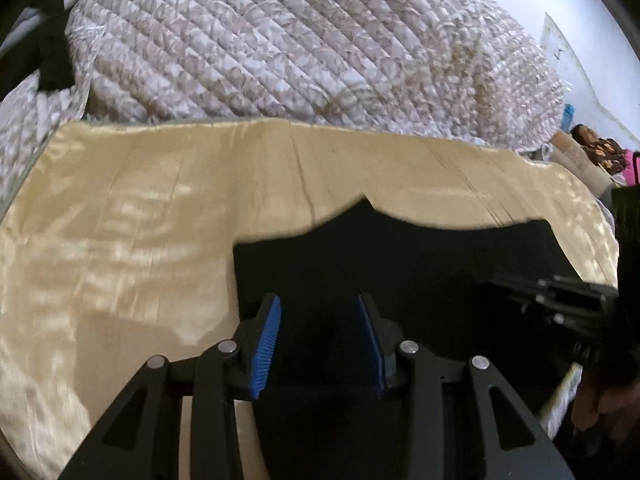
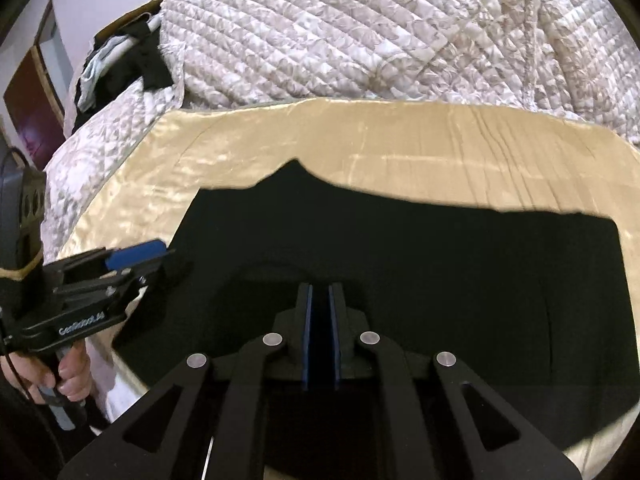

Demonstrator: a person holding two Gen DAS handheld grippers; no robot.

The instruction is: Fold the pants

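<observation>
Pants (image 2: pixel 400 264): black, lay spread flat on a shiny cream sheet (image 2: pixel 400 144), in front of a quilted floral bedspread (image 2: pixel 340 32). Left gripper (image 1: pixel 319 308): fingers stood well apart, nothing between the blue pads (image 1: pixel 267 344), hovering above the pants' left edge. Right gripper (image 2: pixel 320 300): pads nearly together with a narrow gap; whether cloth was pinched between them could not be told.
</observation>
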